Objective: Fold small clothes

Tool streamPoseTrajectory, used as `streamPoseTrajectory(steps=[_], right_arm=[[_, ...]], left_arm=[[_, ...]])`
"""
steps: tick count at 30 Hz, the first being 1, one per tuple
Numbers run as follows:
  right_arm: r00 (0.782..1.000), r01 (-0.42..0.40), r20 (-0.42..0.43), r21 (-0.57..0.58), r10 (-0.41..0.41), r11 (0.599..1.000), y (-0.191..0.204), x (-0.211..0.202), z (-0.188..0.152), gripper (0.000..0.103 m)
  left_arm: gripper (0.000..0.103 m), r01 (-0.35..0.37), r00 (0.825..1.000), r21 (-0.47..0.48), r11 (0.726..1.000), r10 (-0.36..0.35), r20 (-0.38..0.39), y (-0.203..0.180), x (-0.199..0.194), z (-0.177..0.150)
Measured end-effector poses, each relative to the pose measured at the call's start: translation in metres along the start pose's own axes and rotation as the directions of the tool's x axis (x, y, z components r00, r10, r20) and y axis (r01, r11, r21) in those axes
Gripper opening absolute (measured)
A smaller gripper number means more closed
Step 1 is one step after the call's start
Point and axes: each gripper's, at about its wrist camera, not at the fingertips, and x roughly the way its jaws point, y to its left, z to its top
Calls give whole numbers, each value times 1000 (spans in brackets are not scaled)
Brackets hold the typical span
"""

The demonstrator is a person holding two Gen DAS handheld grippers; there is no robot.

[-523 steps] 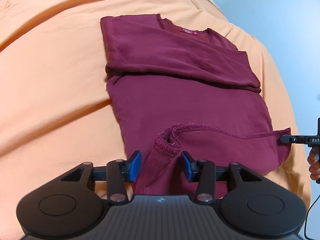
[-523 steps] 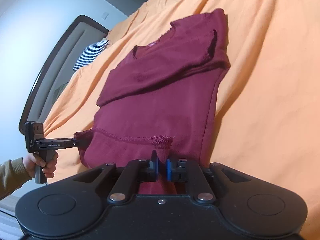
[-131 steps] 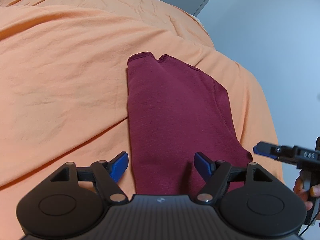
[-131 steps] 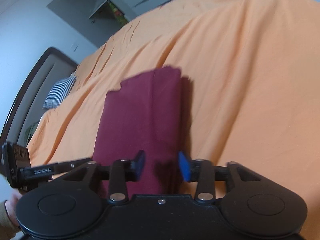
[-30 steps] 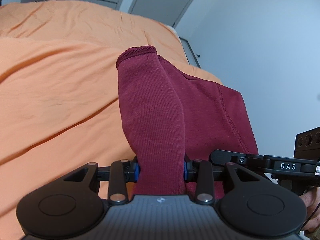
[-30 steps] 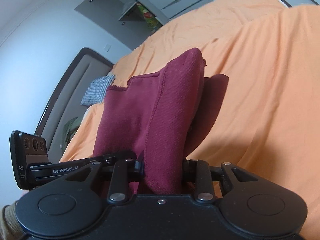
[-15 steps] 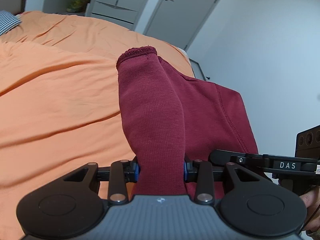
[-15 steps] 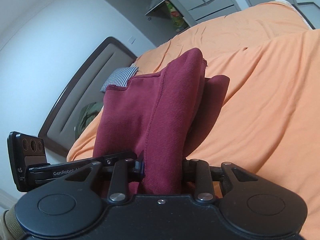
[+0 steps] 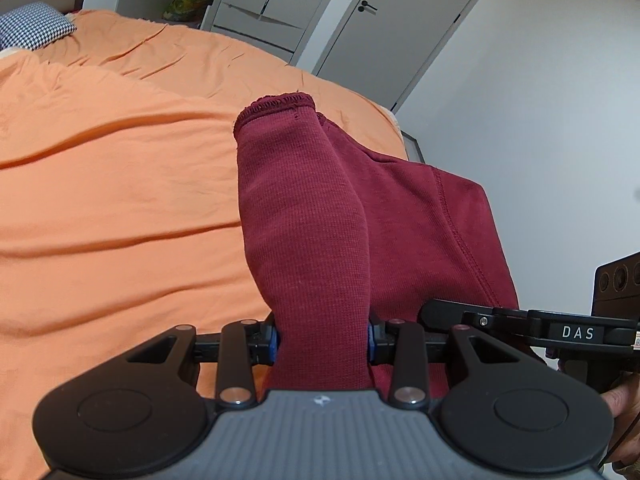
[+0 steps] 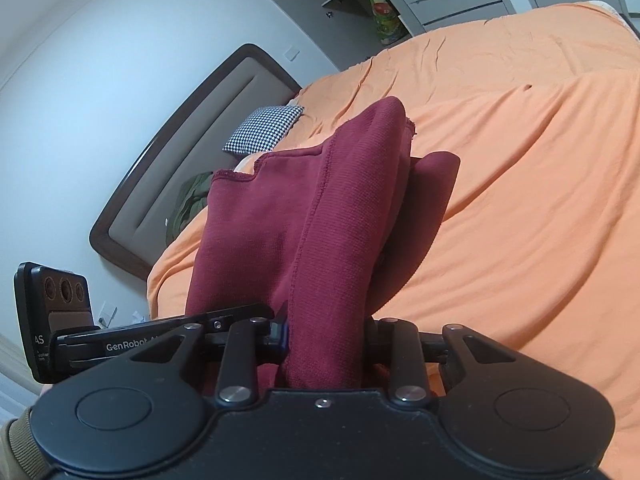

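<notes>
The left claw (image 9: 322, 344) and right claw (image 10: 326, 332) each clamp a thick fold of the dark-red knitted garment (image 9: 312, 216), which extends ahead of both claws above the orange-sheeted bed (image 9: 120, 184).

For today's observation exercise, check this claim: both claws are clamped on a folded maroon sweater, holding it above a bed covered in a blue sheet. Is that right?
Not quite. The sheet is orange, not blue, as the left wrist view shows across the whole bed. The rest holds: the left claw and the right claw are each clamped on the folded maroon sweater, holding it above the bed.
</notes>
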Motion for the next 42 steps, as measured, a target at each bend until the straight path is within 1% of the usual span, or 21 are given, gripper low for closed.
streamPoseTrajectory(steps=[4, 9, 13, 17, 19, 22, 26, 30, 33, 35, 37, 38, 39, 40, 41, 42], right_arm=[[999, 23, -31, 7, -23, 1000, 4, 9, -9, 32], [993, 61, -98, 18, -59, 998, 13, 35, -20, 32], [985, 79, -156, 38, -72, 996, 26, 74, -30, 32], [974, 83, -212, 37, -74, 996, 46, 128, -34, 32], [971, 74, -231, 26, -66, 997, 56, 160, -32, 32], [968, 45, -246, 9, -42, 999, 75, 210, -17, 32], [971, -5, -240, -43, -5, 999, 102, 277, 20, 32], [971, -52, -237, -61, 36, 997, 114, 341, 56, 33], [965, -73, -256, -47, 59, 996, 108, 385, 70, 33], [957, -77, -283, -47, 61, 996, 98, 409, 74, 33], [945, -72, -323, -24, 60, 997, 86, 435, 73, 35], [938, -50, -345, -14, 42, 999, 76, 445, 67, 36], [927, -11, -375, 5, 12, 1000, 64, 456, 61, 38], [914, 36, -406, 38, -17, 999, 52, 466, 56, 40], [908, 60, -418, 78, -22, 995, 42, 471, 51, 44], [912, 64, -410, 120, -9, 991, 35, 471, 49, 47]], left_arm=[[40, 15, 999, -41, 999, -16, -35, 24, 4, -12], [40, 26, 996, -123, 992, -37, -85, 70, 10, -27], [40, 6, 992, -177, 984, -28, -123, 118, 11, -33], [40, -37, 991, -216, 976, 8, -132, 169, 8, -28], [40, -61, 992, -235, 970, 34, -118, 197, 4, -18], [40, -88, 995, -242, 966, 74, -67, 237, -3, 6], [40, -118, 993, -229, 966, 118, -16, 288, -2, 51], [40, -152, 987, -215, 965, 159, 19, 326, 9, 84], [40, -150, 988, -196, 969, 156, 16, 349, 27, 92], [41, -159, 987, -201, 967, 158, -21, 364, 48, 88], [46, -166, 985, -225, 960, 152, -81, 391, 68, 72], [47, -197, 978, -245, 949, 171, -123, 402, 79, 65], [51, -205, 974, -275, 939, 169, -151, 410, 86, 59], [53, -193, 977, -301, 934, 154, -146, 414, 87, 56], [54, -181, 980, -316, 931, 144, -137, 415, 84, 55], [55, -175, 982, -325, 930, 140, -128, 415, 82, 56]])
